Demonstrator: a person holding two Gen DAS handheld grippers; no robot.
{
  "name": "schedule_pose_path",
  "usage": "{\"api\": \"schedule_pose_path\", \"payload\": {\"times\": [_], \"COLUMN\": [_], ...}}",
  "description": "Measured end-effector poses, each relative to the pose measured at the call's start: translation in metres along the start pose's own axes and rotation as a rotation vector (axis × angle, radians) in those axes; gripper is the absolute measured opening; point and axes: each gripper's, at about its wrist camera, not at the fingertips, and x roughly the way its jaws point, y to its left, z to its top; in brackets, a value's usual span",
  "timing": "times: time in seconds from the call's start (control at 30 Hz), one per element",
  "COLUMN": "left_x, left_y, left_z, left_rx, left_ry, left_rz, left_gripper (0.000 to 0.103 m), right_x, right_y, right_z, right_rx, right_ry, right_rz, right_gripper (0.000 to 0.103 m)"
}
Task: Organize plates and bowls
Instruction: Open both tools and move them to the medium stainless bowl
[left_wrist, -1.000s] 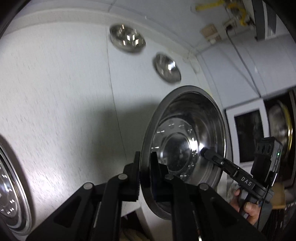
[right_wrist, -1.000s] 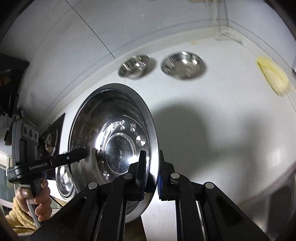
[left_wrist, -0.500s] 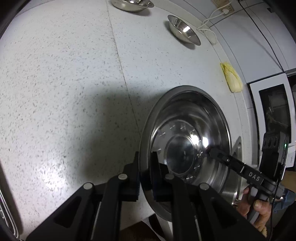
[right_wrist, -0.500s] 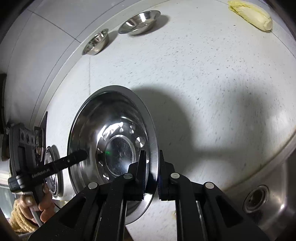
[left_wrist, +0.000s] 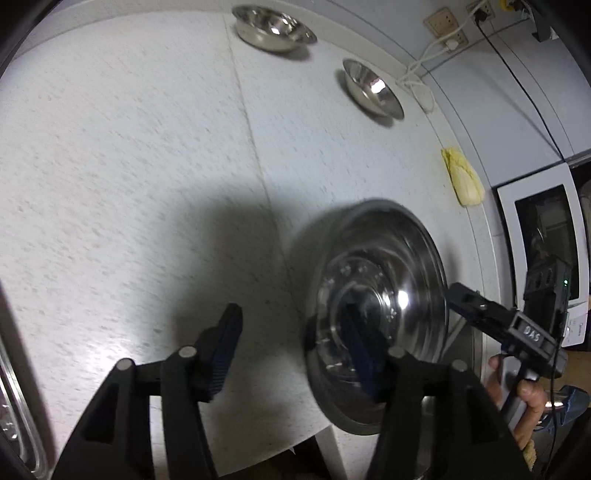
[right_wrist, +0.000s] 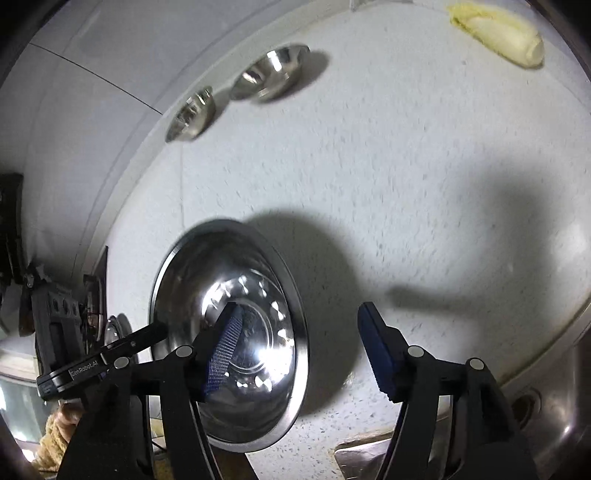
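table (left_wrist: 110, 147): white, speckled, mostly bare | big bowl (left_wrist: 384, 295): on table by near edge, shiny steel, hard, light, slippery; best pinched at thin rim | two small bowls (left_wrist: 273, 26) far back, yellow veg (left_wrist: 461, 177) well apart, not in way | left claw (left_wrist: 295, 332), right claw (right_wrist: 299, 339): just let go, wide, rim between, not pressed

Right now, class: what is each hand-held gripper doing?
Left hand-held gripper: open, jaws just opened off the large round steel bowl.
Right hand-held gripper: open, jaws just opened, bowl rim between them, unpinched.
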Motion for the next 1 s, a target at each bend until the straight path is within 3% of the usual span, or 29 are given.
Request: {"api": "schedule_pose_path", "payload": {"times": [0.07,0.17,0.27,0.33,0.4,0.5,0.73,0.83,1.0], "left_x": [-0.006,-0.013,-0.015,-0.016,-0.015,-0.011,0.017,0.034,0.070], "left_y": [0.005,0.008,0.001,-0.009,-0.017,-0.031,-0.046,-0.050,-0.058], "left_z": [0.007,0.025,0.045,0.059,0.070,0.095,0.172,0.198,0.236], "left_rx": [-0.023,-0.050,-0.023,0.012,0.027,0.008,-0.171,-0.207,-0.216], "left_ry": [-0.012,-0.021,0.013,0.010,0.007,-0.004,-0.060,-0.083,-0.051], "left_rz": [0.009,0.040,0.023,0.013,0.010,-0.017,-0.084,-0.073,-0.026], "left_gripper": [0.061,0.068,0.070,0.070,0.070,0.070,0.070,0.070,0.070], "right_x": [-0.010,-0.020,-0.030,-0.035,-0.039,-0.032,0.001,0.020,0.061], "right_y": [0.000,0.003,0.009,0.013,0.018,0.024,0.032,0.033,0.035], "right_z": [0.009,0.030,0.058,0.076,0.102,0.137,0.221,0.251,0.280], "right_rx": [-0.012,-0.045,-0.092,-0.127,-0.178,-0.224,-0.281,-0.269,-0.268], "right_ry": [-0.036,-0.069,-0.094,-0.105,-0.116,-0.112,-0.053,-0.024,0.047], "right_rz": [-0.020,-0.028,-0.051,-0.073,-0.097,-0.099,-0.069,-0.019,-0.017], "right_gripper": [0.062,0.075,0.079,0.095,0.101,0.102,0.102,0.102,0.102]}}
